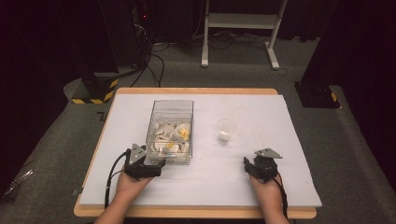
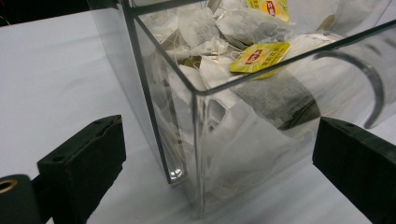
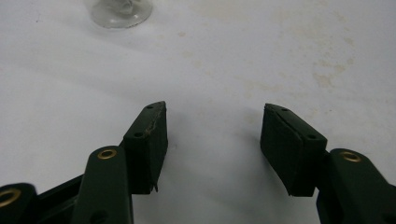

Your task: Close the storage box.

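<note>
White table sheet (image 1: 243, 168). We hold the left gripper (image 1: 156, 169) wide at the teabag box (image 1: 170, 128), straddling its corner; right gripper (image 1: 252, 169) parted, empty, facing glass cup (image 1: 225, 131).

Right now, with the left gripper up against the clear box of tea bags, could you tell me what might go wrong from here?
1. The left gripper has its jaws open around a corner of the clear box; closing there could slip off the edge or skew the box.
2. The tea bags lie tangled, so their strings and yellow tags might drag several out together.
3. The glass cup looks light; the right gripper, open in front of it, could tip it.
</note>
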Demonstrator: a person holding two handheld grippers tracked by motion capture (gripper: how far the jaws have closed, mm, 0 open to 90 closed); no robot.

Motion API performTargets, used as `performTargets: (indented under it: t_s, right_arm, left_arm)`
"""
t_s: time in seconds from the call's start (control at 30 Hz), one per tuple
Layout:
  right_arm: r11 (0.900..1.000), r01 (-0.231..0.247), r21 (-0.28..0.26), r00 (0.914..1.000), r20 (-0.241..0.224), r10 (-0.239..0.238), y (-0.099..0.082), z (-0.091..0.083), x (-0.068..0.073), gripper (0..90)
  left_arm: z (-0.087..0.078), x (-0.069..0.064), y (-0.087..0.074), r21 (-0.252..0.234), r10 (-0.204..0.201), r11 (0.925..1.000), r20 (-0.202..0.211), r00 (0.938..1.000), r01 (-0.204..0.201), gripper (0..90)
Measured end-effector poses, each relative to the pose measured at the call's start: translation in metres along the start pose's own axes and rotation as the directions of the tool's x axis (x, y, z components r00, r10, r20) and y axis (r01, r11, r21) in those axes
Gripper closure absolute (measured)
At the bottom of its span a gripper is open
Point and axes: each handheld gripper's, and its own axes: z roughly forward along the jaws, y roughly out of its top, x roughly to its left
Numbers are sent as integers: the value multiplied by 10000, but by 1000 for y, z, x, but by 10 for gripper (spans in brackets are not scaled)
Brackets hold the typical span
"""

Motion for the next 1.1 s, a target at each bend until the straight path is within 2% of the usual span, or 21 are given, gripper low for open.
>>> performTargets:
  t_s: [0.33,0.83,1.1]
  right_arm:
    - [10000,-13,10,10000,-14,13,0,0,0,416]
    - [10000,10,10,10000,1,-10,0,0,0,417]
    - [10000,70,-8,10000,12,-70,0,0,0,417]
  left_arm:
    - [6,3,8,145,114,9998,-168,9998,-111,34]
    - [16,10,13,136,-121,9998,-250,9996,124,44]
    - [21,14,12,93,-389,9992,-376,9985,392,65]
